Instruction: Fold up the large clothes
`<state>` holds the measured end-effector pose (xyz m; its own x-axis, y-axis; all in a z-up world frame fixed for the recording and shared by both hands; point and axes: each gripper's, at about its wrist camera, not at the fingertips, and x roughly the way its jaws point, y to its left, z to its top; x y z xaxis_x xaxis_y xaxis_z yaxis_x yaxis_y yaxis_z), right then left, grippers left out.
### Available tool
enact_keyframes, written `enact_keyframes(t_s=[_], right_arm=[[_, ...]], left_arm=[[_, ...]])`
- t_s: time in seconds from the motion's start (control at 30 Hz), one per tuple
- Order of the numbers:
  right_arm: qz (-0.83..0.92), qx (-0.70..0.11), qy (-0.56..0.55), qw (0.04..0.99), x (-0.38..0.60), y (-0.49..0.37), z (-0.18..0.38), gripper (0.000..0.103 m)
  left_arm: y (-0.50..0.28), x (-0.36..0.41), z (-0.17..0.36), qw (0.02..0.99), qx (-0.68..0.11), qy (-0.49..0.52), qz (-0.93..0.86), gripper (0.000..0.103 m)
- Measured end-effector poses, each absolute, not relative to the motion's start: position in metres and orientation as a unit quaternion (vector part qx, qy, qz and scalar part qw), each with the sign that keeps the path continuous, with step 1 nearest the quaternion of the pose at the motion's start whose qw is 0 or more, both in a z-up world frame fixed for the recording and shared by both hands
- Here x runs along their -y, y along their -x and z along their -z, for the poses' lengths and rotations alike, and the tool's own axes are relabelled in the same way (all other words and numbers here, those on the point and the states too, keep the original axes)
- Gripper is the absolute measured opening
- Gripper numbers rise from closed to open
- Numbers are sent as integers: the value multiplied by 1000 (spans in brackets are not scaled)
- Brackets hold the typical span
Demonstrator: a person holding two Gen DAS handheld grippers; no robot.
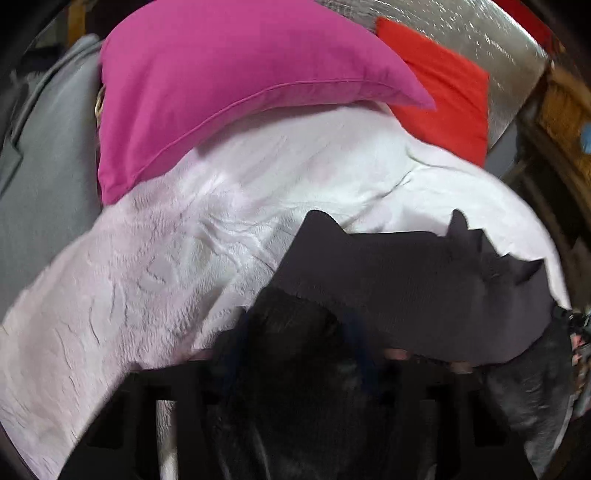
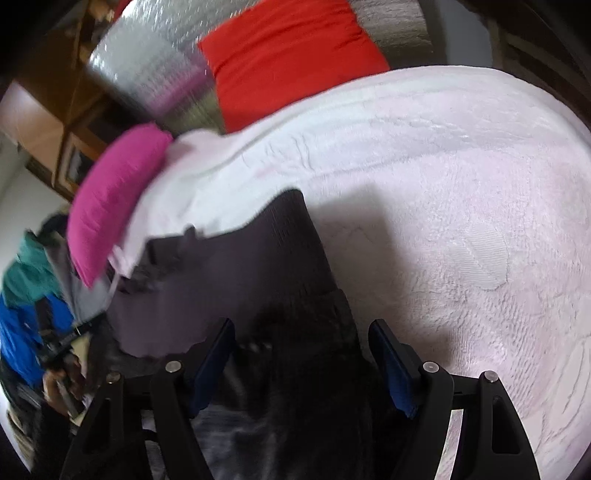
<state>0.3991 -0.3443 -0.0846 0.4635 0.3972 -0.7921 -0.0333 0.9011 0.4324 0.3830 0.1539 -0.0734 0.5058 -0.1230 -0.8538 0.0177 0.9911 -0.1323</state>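
Pale pink fleece blanket (image 2: 461, 229) covers the bed and fills both views beyond the tongs. Ahead of them, a magenta pillow (image 1: 221, 85) and a red pillow (image 2: 288, 59) rest against a silvery quilted headboard (image 1: 461, 33); wooden furniture (image 2: 55, 122) shows further off.

The dark garment (image 2: 266, 266) lies on the blanket directly in front of both tongs, its grey-purple panel spreading forward from a darker bunched part.

The right tongs (image 2: 303, 354) stand partly apart, blue pads clear on either side of the bunched cloth running between them; the pads do not press it.

The left tongs (image 1: 299, 369) are buried in dark fabric and blur, so I cannot tell whether they grip it.

Only the left view shows a grey garment (image 1: 48, 155) left of the magenta pillow. Only the right view shows teal and blue clothing (image 2: 22, 302) far left, with a hand (image 2: 55, 384) beside it.
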Motion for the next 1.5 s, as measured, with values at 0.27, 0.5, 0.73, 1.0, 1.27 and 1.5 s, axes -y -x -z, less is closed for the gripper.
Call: enact_keyframes(t_s=[0.27,0.5,0.73,1.0,1.27,1.5], right_arm=[[-62,-488,-188,850,365,-397,84,14],[-58,-479,-222,847,375,-391,95,26],[-63,-452,-208,865,369,-390,75,74],[-41,-447,-150,881,347,-403,59,17],[-9,-486,-180,855,360,-405,96,29],[-21,-456,-160,875,377,-346,51,62]], left_arm=[[-390,-166,93,865,-497,67,4,17],[-386,-166,92,874,-482,55,1,27],[-378,-156,70,892,-448,53,27,43],[-392,-154,85,881,-472,24,-16,21],[-394,-145,94,875,-480,-25,-48,28],[-342,-162,39,903,-427,12,-40,45]])
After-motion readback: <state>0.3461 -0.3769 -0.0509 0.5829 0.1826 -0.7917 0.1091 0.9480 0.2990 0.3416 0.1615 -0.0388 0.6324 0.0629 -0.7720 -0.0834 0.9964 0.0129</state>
